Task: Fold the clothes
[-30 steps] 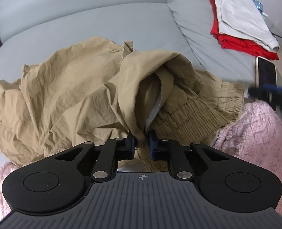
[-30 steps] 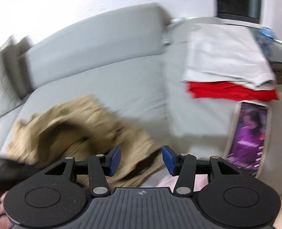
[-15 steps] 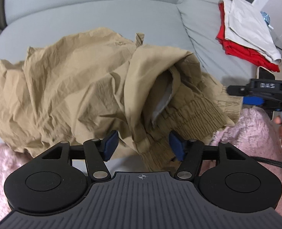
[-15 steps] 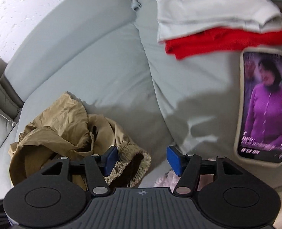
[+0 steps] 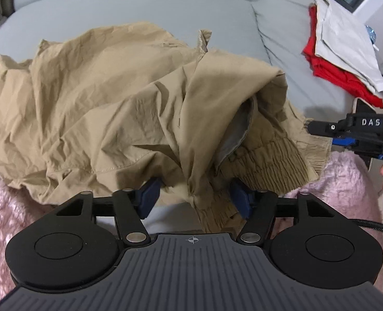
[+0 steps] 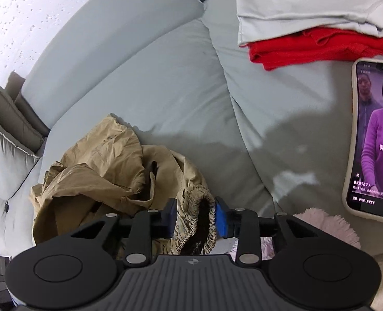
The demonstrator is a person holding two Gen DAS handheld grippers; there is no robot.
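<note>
Trousers (image 5: 108, 108), crumpled khaki cotton: right tool (image 6: 196, 216) closing around the elastic waistband (ruched, at 6 o'clock); left tool (image 5: 194, 202) stands apart, closing slightly, gripping nothing.

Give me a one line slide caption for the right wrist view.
Right gripper closing on the elastic waistband of crumpled khaki trousers on a grey sofa, phone playing nearby.

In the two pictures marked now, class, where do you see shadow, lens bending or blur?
Right wrist view: a dark shadow falls on the grey sofa cushion beside the khaki trousers; the phone bows at the edge. Left wrist view: sharp, evenly lit; the sofa's back curves.
</note>
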